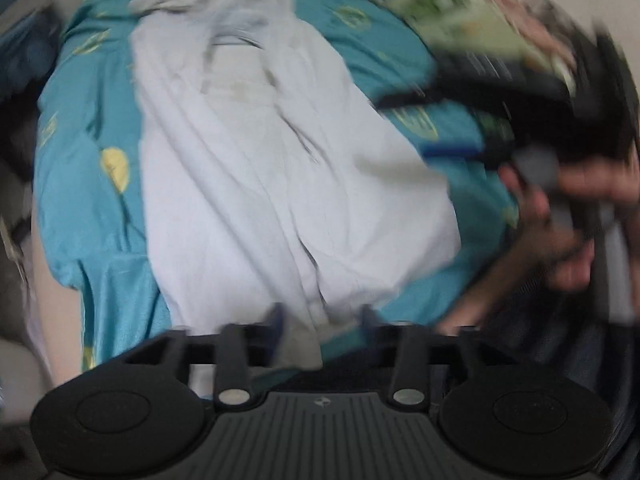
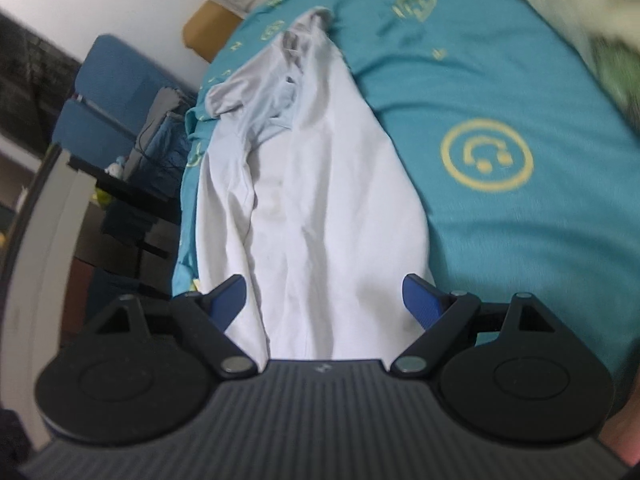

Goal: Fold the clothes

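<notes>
A white shirt [image 1: 260,168] lies lengthwise on a teal bedsheet [image 1: 80,128], sides folded inward, collar at the far end. My left gripper [image 1: 320,324] hangs over the shirt's near hem with its blue fingers apart; the view is blurred. In the right wrist view the same shirt [image 2: 320,184] runs away from me on the bedsheet [image 2: 520,100]. My right gripper [image 2: 324,296] is wide open over the shirt's near end, blue pads at either side. The right gripper also shows blurred in the left wrist view [image 1: 452,150], held by a hand.
A green patterned cloth [image 1: 440,12] lies at the far right of the bed. A blue chair [image 2: 108,96] and dark furniture [image 2: 132,200] stand left of the bed. A wooden headboard corner [image 2: 208,32] shows at the far end.
</notes>
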`<move>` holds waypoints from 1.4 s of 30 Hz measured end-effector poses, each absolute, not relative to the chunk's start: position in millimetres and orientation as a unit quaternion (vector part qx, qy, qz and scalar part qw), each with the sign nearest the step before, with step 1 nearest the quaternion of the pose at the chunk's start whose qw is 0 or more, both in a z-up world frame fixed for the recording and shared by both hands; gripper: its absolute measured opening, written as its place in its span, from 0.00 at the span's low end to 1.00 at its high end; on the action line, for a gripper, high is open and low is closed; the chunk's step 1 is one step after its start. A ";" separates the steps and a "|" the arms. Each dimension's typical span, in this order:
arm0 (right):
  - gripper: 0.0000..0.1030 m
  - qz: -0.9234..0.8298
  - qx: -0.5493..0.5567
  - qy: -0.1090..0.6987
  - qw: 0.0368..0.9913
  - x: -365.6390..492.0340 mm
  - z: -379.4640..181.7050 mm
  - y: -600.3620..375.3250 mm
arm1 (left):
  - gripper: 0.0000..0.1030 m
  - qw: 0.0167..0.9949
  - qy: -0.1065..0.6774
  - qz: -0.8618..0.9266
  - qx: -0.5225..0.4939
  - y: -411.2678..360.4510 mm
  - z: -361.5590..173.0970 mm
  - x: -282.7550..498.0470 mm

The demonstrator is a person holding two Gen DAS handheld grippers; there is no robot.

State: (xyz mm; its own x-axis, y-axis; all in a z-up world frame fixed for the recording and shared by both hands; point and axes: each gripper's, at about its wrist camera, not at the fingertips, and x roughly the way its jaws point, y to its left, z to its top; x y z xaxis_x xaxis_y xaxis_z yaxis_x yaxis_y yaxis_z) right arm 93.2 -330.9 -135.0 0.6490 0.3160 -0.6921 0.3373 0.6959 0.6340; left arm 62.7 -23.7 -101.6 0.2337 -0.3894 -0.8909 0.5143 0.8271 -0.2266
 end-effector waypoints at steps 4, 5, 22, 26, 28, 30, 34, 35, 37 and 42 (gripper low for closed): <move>0.83 -0.034 0.408 0.437 0.801 91.6 -149.1 -335.8 | 0.72 0.813 0.542 -0.210 -0.028 16.9 -107.0 95.0; 0.83 -0.041 0.410 0.441 0.797 91.3 -152.3 -336.6 | 0.73 0.819 0.541 -0.190 -0.040 25.6 -110.3 102.1; 0.64 -0.076 0.401 0.500 0.763 86.1 -168.2 -332.8 | 0.78 0.762 0.608 -0.161 -0.152 61.4 -170.8 136.5; 0.57 -0.059 0.396 0.522 0.753 83.2 -167.4 -322.6 | 0.76 0.753 0.619 -0.177 -0.136 54.4 -172.3 128.4; 0.57 -0.056 0.390 0.530 0.751 79.6 -166.7 -316.2 | 0.75 0.752 0.623 -0.182 -0.117 48.9 -171.9 122.8; 0.57 -0.053 0.377 0.538 0.752 75.6 -165.7 -309.2 | 0.72 0.748 0.629 -0.188 -0.098 43.2 -172.4 117.8; 0.57 -0.049 0.351 0.551 0.755 70.4 -163.1 -300.0 | 0.66 0.739 0.640 -0.201 -0.060 32.8 -172.8 106.3; 0.57 -0.048 0.346 0.554 0.755 69.4 -162.7 -298.5 | 0.61 0.740 0.641 -0.200 -0.049 30.4 -172.4 103.4; 0.57 -0.044 0.336 0.560 0.757 67.9 -161.6 -294.8 | 0.55 0.742 0.640 -0.198 -0.033 26.8 -170.5 98.5; 0.46 -0.022 0.263 0.577 0.773 67.5 -154.5 -273.5 | 0.36 0.744 0.637 -0.196 -0.030 30.9 -167.2 96.3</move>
State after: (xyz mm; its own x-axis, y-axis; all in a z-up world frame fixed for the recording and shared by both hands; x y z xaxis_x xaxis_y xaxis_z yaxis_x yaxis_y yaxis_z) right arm 67.5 -273.5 -154.5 0.3332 0.2686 -0.9038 0.3379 0.8609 0.3805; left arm 96.3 30.9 -167.2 0.1103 -0.3304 -0.9374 0.2536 0.9213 -0.2949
